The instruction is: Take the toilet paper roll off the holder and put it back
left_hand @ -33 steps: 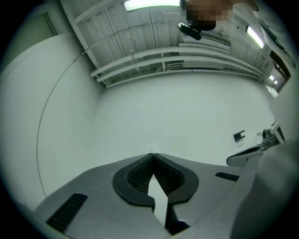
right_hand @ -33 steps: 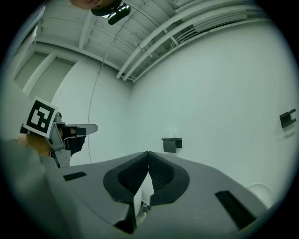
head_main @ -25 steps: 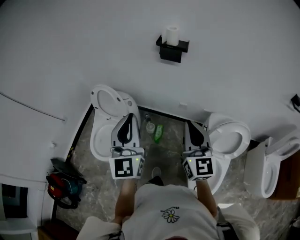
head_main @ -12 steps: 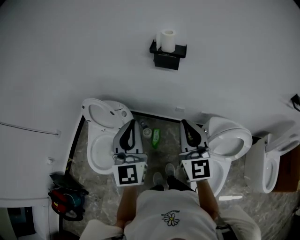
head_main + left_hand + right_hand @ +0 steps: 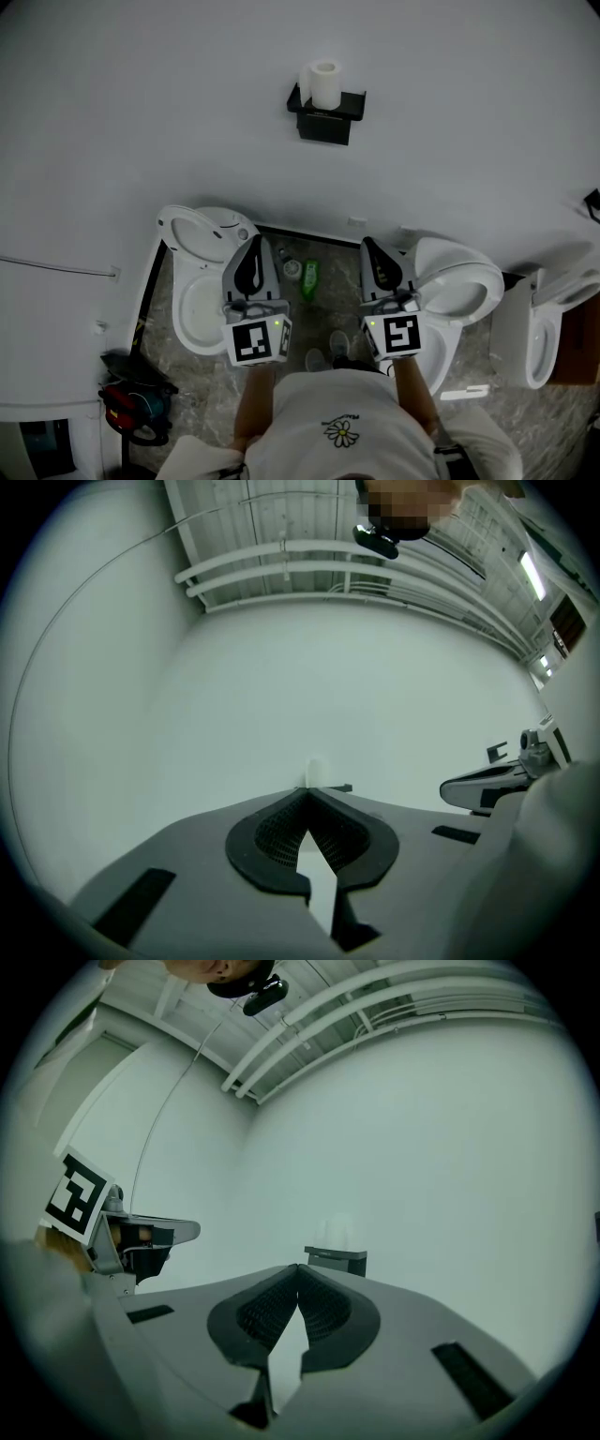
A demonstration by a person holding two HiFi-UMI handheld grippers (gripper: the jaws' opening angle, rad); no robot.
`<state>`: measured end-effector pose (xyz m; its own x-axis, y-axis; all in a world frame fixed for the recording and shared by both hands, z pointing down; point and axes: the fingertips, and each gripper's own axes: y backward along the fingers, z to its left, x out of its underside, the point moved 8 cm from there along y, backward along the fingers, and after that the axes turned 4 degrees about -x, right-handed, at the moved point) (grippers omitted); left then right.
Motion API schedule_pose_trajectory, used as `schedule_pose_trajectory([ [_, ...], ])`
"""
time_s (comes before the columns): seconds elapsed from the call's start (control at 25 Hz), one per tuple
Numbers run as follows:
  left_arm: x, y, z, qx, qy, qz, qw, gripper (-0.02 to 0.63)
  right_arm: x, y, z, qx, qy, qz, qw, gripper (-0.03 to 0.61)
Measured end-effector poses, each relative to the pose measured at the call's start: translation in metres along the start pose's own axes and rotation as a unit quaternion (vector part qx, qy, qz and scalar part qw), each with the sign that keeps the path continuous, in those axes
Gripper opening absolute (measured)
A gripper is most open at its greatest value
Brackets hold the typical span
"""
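Currently the left gripper and right gripper are both clenched empty, well apart from the toilet paper roll standing upright on its wall holder

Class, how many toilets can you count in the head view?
3: the left toilet by the left gripper, the middle toilet by the right gripper, the right toilet at the picture's edge. More may be hidden.
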<state>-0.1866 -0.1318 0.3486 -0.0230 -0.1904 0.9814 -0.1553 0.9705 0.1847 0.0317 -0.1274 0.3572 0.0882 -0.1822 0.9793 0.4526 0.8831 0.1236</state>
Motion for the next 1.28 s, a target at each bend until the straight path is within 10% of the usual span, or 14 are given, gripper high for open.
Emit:
schedule_pose_trajectory([
  [0.44,-0.029,-0.049,-0.012,0.045,0.015,-0.024,0.9986,0.028,0.016,-0.002,-0.023,0.017,-0.018,0.024,0.999,0.009],
  [0.8,-0.102,-0.158,-0.032,0.124,-0.013,-0.072,0.9896,0.204,0.025,0.008,-0.046,0.048,-0.024,0.040,0.998,0.009],
  [0.96,-0.110,-0.203,-0.036,0.161,0.053,-0.063,0.9834,0.343,0.023,0.013,-0.056,0.061,-0.024,0.037,0.997,0.009],
  [1.28,-0.079,-0.287,-0.044,0.129,0.028,0.009,0.9912,0.420,0.026,0.027,-0.080,0.104,-0.043,0.039,0.993,0.008],
])
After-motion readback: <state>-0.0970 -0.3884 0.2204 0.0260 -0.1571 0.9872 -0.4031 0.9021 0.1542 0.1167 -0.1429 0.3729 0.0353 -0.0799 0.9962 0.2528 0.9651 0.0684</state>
